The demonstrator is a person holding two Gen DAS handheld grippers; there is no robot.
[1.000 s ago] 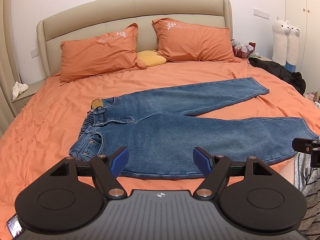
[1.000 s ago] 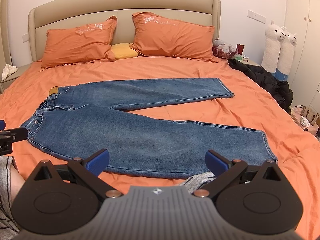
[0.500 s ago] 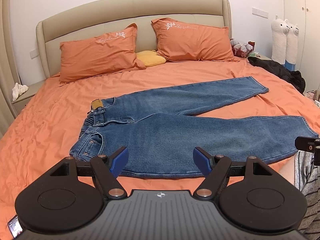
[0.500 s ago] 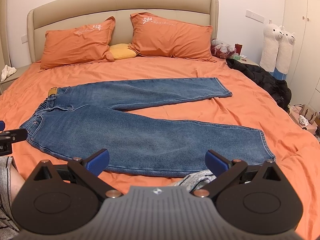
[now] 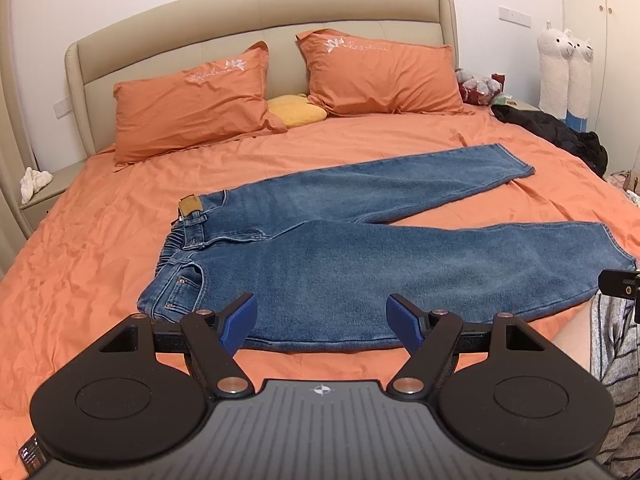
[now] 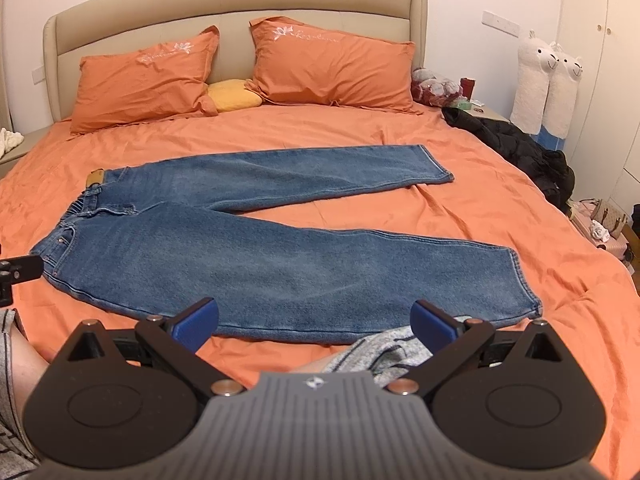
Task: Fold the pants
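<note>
Blue jeans lie flat on the bed just ahead of the left gripper, which gapes empty. Ahead of the right gripper, likewise spread and empty, lie the jeans.

A home bedroom is being shown: ahead of the claw, a bed is being covered by orange sheets, two orange pillows are being propped against a padded headboard, and plush llamas are being kept far right.
</note>
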